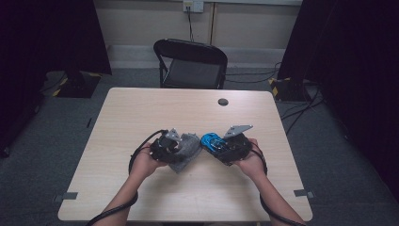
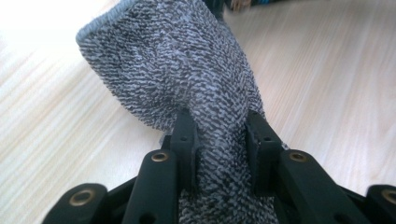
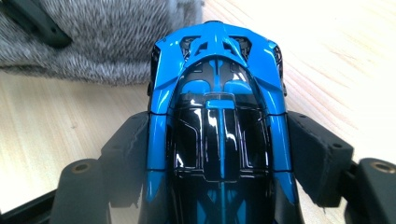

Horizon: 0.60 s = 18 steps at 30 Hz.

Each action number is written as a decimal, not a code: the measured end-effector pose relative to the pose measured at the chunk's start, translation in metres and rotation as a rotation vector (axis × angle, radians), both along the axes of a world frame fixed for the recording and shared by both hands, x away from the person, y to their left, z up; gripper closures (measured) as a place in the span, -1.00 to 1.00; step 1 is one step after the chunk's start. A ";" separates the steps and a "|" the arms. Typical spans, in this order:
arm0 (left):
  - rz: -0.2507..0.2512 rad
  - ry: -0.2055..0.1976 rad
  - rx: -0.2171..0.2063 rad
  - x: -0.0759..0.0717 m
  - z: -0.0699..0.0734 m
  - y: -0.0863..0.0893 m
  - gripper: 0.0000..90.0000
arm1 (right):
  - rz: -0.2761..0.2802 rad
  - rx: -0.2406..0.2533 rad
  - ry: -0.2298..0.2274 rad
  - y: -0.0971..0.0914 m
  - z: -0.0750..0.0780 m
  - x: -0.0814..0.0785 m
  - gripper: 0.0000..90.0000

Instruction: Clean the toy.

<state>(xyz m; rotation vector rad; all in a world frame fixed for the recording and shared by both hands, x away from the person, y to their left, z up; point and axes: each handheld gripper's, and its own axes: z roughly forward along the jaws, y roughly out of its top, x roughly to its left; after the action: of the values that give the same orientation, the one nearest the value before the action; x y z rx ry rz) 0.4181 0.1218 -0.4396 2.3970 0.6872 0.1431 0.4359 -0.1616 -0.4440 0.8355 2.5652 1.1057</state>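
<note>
A grey knitted cloth [image 1: 192,145] lies bunched near the middle of the wooden table [image 1: 188,108]. My left gripper [image 1: 175,147] is shut on it; in the left gripper view both jaws pinch a fold of the cloth [image 2: 173,60] at the left gripper [image 2: 219,126], and the rest rises ahead. My right gripper [image 1: 217,146] is shut on a blue and black toy car [image 1: 211,141]. The jaws clamp the flanks of the car [image 3: 217,93] at the right gripper [image 3: 217,135], its nose close to the cloth [image 3: 116,42].
A black folding chair [image 1: 190,63] stands behind the table's far edge. A small round black cap [image 1: 223,101] sits in the tabletop toward the back. Dark curtains hang at both sides, with cables on the floor at the right.
</note>
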 end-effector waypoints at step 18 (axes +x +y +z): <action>0.134 -0.054 0.090 -0.027 -0.018 0.017 -0.28 | 0.002 0.006 -0.005 0.001 0.002 -0.001 -0.37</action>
<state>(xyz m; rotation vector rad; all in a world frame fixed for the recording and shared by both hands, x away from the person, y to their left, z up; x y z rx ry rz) 0.3908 0.1384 -0.4579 2.4223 0.8323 0.2995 0.4350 -0.1602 -0.4424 0.8308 2.5610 1.1146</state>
